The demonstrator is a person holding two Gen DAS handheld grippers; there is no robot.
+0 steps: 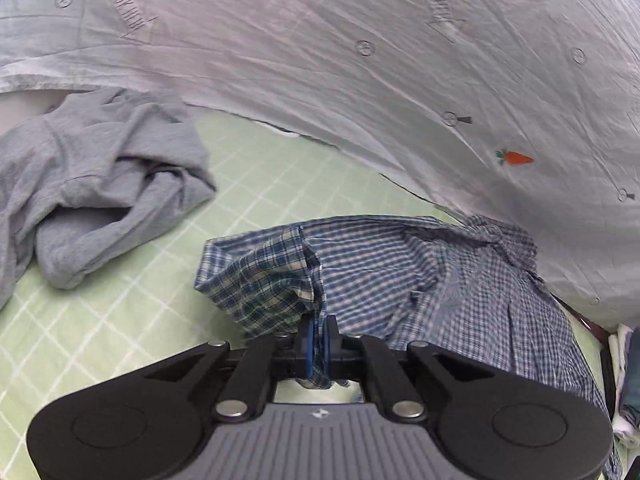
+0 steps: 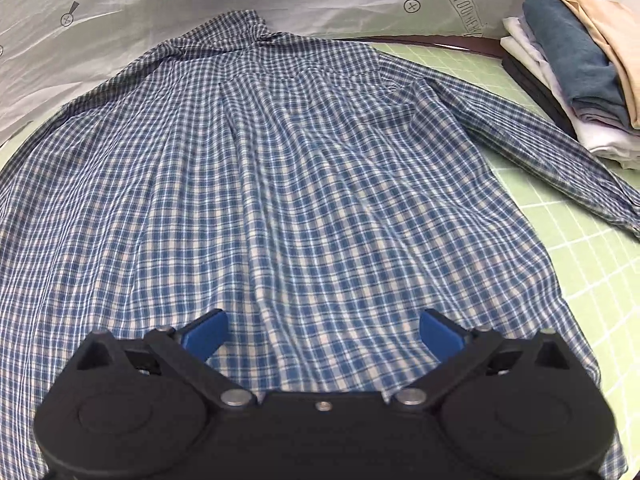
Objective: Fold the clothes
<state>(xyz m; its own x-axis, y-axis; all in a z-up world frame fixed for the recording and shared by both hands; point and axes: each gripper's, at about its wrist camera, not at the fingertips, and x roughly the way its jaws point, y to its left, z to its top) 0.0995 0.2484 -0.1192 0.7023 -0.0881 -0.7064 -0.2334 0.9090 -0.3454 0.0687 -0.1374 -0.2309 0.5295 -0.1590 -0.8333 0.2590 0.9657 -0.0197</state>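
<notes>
Left gripper pinched tight on a lifted edge of the plaid shirt, cloth bunched between the blue pads; right gripper spread wide above the shirt's lower back, holding nothing. Shirt spread back-up on the green checked mat, collar toward 12 o'clock, right sleeve toward 3 o'clock. Folded stack done at 2 o'clock; plaid shirt barely begun, grey garment at 9 o'clock untouched.

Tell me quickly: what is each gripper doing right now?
Left gripper: closed, pinching the plaid shirt.
Right gripper: open, holding nothing, above the shirt.
</notes>
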